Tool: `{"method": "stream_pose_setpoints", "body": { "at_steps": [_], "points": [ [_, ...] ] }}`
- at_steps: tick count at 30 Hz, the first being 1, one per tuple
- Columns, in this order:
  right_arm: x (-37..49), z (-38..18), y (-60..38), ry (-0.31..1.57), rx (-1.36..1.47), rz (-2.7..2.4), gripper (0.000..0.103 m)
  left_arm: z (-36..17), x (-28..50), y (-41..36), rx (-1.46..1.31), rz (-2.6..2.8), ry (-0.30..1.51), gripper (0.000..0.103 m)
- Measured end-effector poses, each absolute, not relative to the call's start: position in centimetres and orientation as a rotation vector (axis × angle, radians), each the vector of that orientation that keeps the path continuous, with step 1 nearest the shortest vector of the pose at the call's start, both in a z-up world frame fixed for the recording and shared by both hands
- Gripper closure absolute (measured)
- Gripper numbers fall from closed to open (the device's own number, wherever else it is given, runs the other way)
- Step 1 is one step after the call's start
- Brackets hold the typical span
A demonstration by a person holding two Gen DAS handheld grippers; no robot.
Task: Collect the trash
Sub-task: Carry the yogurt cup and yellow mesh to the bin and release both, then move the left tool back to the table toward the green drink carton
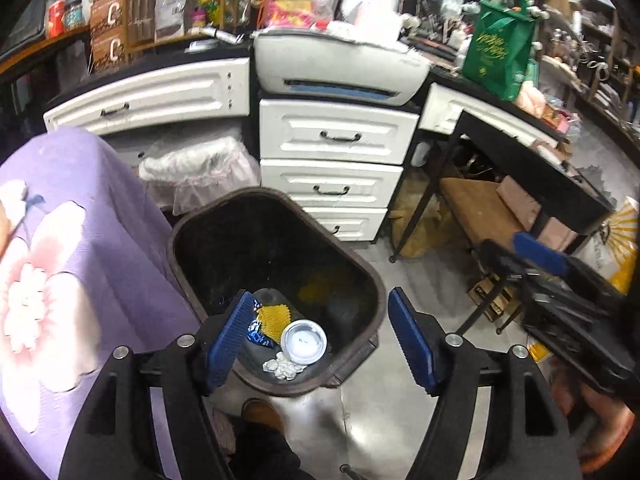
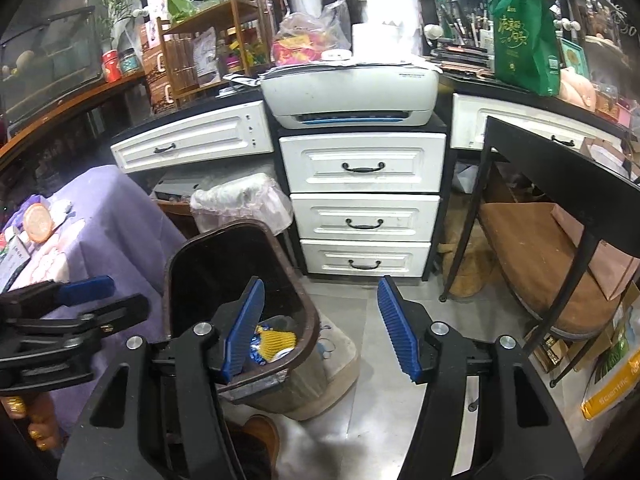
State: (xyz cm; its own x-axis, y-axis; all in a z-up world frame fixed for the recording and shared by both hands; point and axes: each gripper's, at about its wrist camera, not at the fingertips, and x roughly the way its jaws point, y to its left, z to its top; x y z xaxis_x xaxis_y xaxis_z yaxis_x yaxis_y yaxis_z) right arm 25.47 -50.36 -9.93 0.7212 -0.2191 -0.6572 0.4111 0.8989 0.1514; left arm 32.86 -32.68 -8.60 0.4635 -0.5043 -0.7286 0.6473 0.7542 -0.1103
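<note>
Against the far wall, a white cabinet run (image 2: 362, 196) with black handles: three stacked drawers in the middle, one wide drawer to each side under a black counter. On the middle stack, a grey-white printer (image 2: 352, 92); small dark print on its front edge too fine to read. On the counter right of it, a green tote bag (image 2: 524, 36) printed with gold script, not legible here. At the left, a brown carton (image 1: 108, 24) showing a large white "C". Left foreground, a purple cloth (image 1: 80, 240) with a pale pink flower print. Right, a black-framed table (image 2: 560, 156) over a brown cushioned stool (image 2: 536, 256). At the lower right edge, a yellow and white sack (image 2: 612, 380) reading "Scientific".

On the grey floor in front of the drawers, a dark brown trash bin (image 1: 276, 280), open-topped, just beside the purple cloth. Behind it, a second bin lined with clear plastic (image 2: 240, 200).

At the bottom of the brown bin, the trash: a white round lid (image 1: 304, 341), a yellow mesh piece (image 1: 274, 316), a blue wrapper (image 1: 258, 330) with unreadable white lettering, and crumpled white paper (image 1: 284, 368).

Left gripper (image 1: 320, 340) above the bin mouth, blue pads spread wide, nothing between them. Right gripper (image 2: 320, 328) over the bin's near rim and the floor, pads likewise well apart and empty. Below, a brown shoe (image 2: 256, 436).
</note>
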Motion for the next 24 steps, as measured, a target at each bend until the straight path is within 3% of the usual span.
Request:
{"method": "stream_pose_setpoints", "body": {
  "at_steps": [18,24],
  "points": [
    [27.3,-8.8,-44.4,0.711,0.271,-0.156,0.042,-2.0,30.2,-22.4,0.260,-0.726,0.700,0.022],
    [27.6,-7.8,-42.0,0.705,0.242,-0.085,0.037,-1.3,32.0,-16.6,0.278,-0.629,0.707,0.022]
  ]
}}
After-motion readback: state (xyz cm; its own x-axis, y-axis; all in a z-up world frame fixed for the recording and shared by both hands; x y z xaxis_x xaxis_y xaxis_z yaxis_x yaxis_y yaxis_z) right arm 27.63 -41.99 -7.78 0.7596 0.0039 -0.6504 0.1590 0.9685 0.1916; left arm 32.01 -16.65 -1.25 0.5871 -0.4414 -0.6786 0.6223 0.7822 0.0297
